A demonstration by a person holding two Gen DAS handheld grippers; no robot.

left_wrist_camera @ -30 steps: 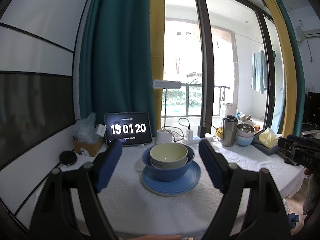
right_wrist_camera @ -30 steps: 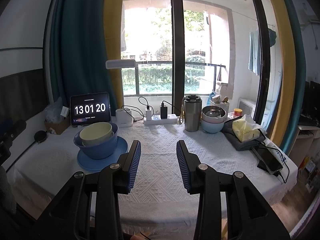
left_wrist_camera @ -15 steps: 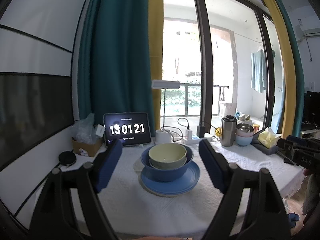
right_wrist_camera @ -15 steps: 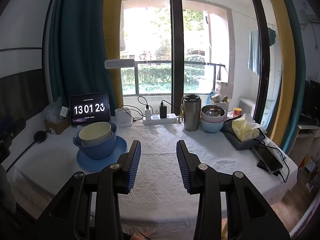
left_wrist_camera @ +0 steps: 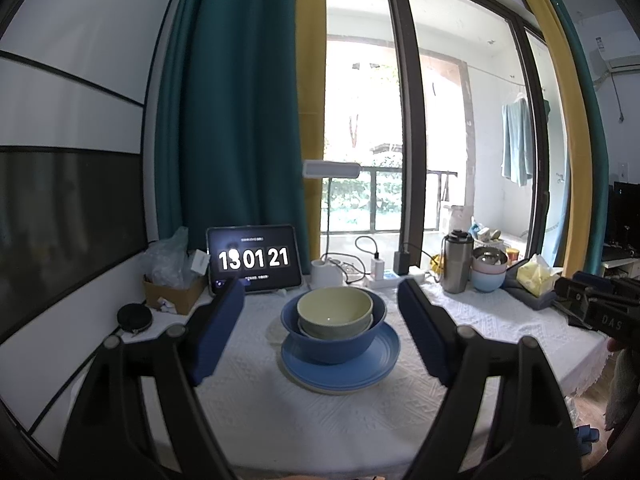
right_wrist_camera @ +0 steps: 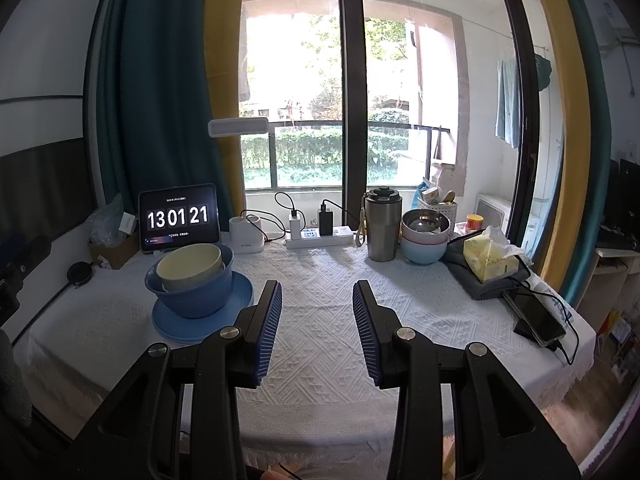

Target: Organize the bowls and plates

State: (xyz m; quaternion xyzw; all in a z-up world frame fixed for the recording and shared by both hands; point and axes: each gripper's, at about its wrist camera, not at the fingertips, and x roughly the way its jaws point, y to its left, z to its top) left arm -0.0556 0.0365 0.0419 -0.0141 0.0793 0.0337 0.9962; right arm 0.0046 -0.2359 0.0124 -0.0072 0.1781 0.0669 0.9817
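Because the blue plate [left_wrist_camera: 340, 364] with the blue bowl [left_wrist_camera: 332, 332] and the pale green bowl [left_wrist_camera: 334, 312] nested on it sat toward the desk's [right_wrist_camera: 320, 280] left back corner, the left gripper [left_wrist_camera: 320, 330] was the nearer one. Its fingers [left_wrist_camera: 216, 332] stood wide open, empty, squarely facing the stack from the near edge. The right gripper [right_wrist_camera: 316, 334] had its fingers parted around nothing, aimed mid-desk, the stack off to its left.
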